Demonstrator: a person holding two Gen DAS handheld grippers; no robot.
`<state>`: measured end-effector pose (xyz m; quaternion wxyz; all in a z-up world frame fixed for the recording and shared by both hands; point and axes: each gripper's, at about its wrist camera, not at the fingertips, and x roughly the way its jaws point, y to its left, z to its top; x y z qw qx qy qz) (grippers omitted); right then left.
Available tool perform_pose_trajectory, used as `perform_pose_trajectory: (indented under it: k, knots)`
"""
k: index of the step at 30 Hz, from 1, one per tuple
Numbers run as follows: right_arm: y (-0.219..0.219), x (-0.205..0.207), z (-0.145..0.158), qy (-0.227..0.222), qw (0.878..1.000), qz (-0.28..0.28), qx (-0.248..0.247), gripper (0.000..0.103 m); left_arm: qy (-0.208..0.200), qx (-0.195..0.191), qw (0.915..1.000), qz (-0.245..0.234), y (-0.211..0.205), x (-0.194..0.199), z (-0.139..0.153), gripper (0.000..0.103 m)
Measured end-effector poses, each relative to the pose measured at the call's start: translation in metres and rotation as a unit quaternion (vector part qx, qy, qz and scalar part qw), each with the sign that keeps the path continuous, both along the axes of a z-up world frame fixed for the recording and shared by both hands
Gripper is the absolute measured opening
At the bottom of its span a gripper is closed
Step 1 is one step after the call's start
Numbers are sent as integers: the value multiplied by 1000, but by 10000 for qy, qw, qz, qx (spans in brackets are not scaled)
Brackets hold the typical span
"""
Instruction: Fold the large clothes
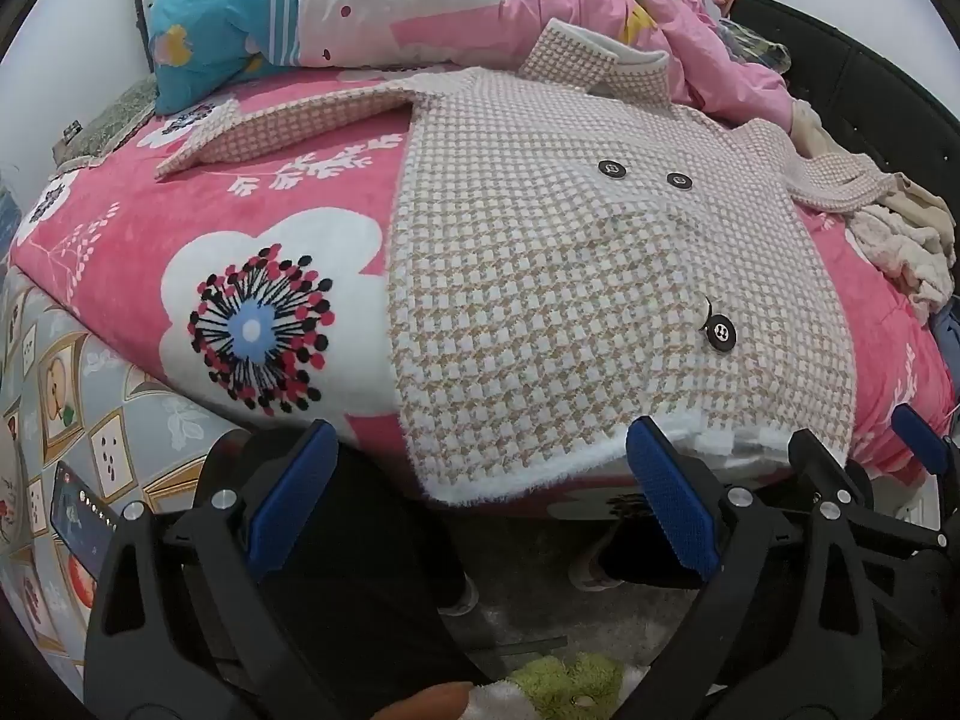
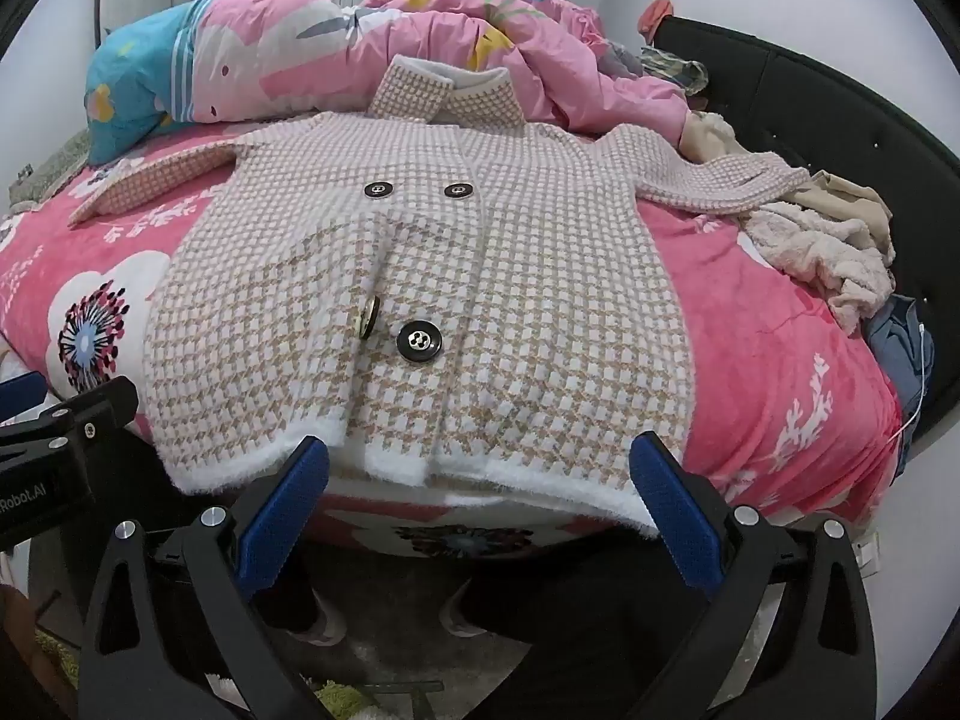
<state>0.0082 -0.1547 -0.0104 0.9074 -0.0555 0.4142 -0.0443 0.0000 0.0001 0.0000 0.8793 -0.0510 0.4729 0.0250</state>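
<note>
Hand-held grippers – left [image 1: 480,498] and right [image 2: 480,507] – tilt downward at the coat [image 2: 420,312] hem, both wide open, holding nothing, on the bed [image 2: 780,360].

A thick knitted coat [image 2: 480,276] lies spread flat, front side up, on a bed [image 2: 780,360] covered in pink floral fabric. The coat has a small beige, pink and white houndstooth check with a fluffy white hem. Its collar [image 2: 444,90] points to the far side; the hem hangs slightly over the near edge of the bed. Both sleeves stretch outward to either side. Four dark round buttons [image 2: 418,343] sit in two pairs on the closed front, one tilted on edge.
</note>
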Motion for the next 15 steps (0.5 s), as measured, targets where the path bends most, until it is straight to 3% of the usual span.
perform_pose_trajectory:
  k: [15]
  knots:
    - [0, 0, 0, 8, 10000, 5, -3, 98, 46, 29, 10000, -3, 1, 2, -3, 94]
